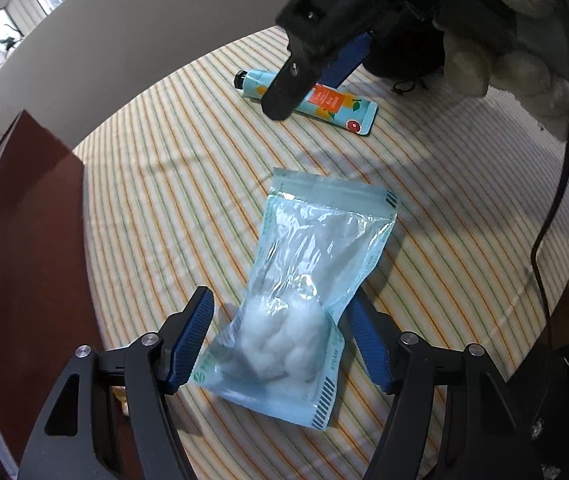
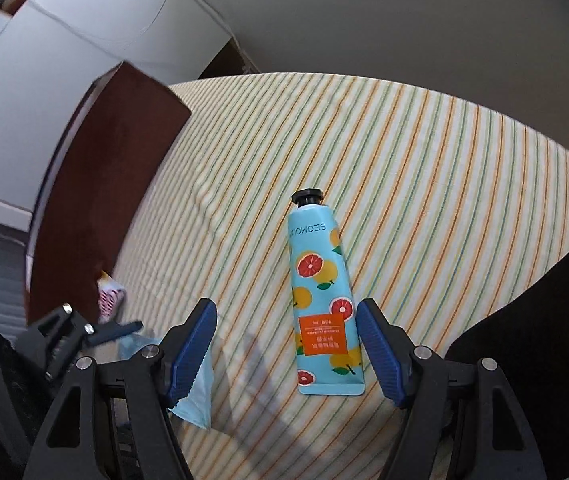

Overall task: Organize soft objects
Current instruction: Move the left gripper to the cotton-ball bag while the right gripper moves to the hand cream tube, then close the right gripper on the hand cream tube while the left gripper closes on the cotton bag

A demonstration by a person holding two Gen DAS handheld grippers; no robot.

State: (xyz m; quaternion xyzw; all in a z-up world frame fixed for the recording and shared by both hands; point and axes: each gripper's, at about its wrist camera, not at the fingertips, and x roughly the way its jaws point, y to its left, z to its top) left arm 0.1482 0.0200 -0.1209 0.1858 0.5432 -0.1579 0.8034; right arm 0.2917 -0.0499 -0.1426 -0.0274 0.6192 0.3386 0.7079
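Pads of the left gripper (image 1: pixel 280 340) stood spread either side of the cotton-ball pouch (image 1: pixel 308 280), which lay flat on the striped cloth (image 1: pixel 156 184); closing there could slide off slick film. From the right wrist, the right gripper (image 2: pixel 286 344) gaped around the hand-cream tube (image 2: pixel 322 300), whose rounded body might squirt sideways.

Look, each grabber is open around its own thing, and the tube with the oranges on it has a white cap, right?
Nearly. The cap on the fruit-print tube is black, not white, as the right wrist view shows. The rest is right: the right gripper is open around the tube, and the left gripper is open around the cotton ball pouch.
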